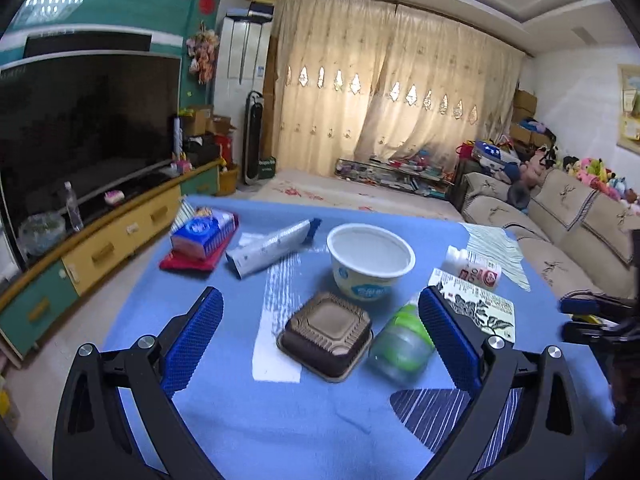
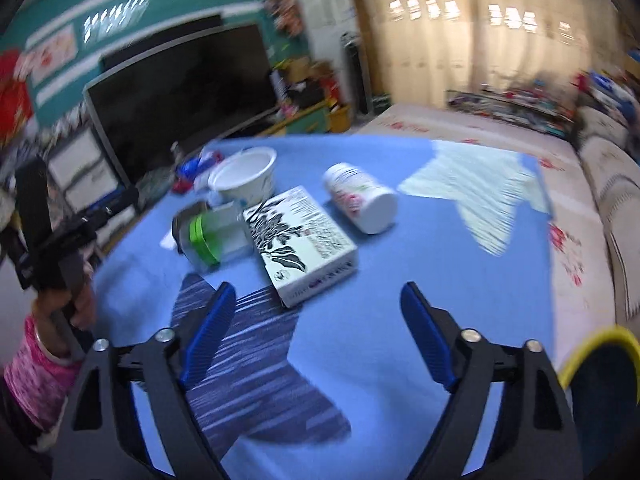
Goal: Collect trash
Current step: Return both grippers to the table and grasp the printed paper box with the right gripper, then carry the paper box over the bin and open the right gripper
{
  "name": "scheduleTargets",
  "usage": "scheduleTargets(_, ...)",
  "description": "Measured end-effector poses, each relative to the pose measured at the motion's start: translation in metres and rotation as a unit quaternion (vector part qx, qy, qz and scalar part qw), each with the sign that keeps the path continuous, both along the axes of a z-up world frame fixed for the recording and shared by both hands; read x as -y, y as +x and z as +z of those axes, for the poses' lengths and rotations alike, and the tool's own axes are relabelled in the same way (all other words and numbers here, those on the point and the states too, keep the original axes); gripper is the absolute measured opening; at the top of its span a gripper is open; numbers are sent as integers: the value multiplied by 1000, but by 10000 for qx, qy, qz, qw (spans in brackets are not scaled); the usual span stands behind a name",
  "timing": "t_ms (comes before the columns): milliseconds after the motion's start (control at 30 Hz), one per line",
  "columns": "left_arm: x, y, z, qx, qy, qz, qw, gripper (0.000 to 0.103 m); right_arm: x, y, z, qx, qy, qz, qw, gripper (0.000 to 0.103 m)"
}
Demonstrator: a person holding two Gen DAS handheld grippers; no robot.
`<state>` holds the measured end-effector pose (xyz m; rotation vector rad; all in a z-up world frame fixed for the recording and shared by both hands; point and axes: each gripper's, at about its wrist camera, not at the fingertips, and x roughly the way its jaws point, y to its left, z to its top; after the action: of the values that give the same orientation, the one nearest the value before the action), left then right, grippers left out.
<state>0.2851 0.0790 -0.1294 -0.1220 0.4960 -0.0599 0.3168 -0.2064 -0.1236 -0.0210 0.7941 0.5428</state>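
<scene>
Both the left gripper (image 1: 320,320) and the right gripper (image 2: 316,320) were held released; the brown tray (image 1: 326,338) was best straddled squarely.

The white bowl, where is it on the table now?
The white bowl stands upright near the middle of the blue table, just behind the brown tray. In the left wrist view, the tube lies to its left and the white bottle to its right.
</scene>
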Motion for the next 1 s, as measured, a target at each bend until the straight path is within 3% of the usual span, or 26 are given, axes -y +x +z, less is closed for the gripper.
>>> scheduleTargets(167,5,-1,-1,36,5,-92,10000,97,-20,33,-24,-223,-414,363,9982,91)
scheduleTargets(400,13,-3,-2,-91,-190,-166,9996,97,-49,51,-47,-32,-1123,875,9898,96)
scheduleTargets(533,18,-2,-2,-86,-166,-179,9997,97,-56,64,-50,-149,-1146,947,9888,96)
scheduleTargets(633,19,-4,-1,-61,-164,-191,9997,97,-58,69,-48,-101,-1092,960,9893,87)
scheduleTargets(667,19,-5,-1,-49,-156,-195,9997,97,-58,70,-48,-154,-1085,978,9892,77)
scheduleTargets(1000,20,-6,0,1,-183,-195,9996,97,-35,21,-29,-13,-837,464,9954,71)
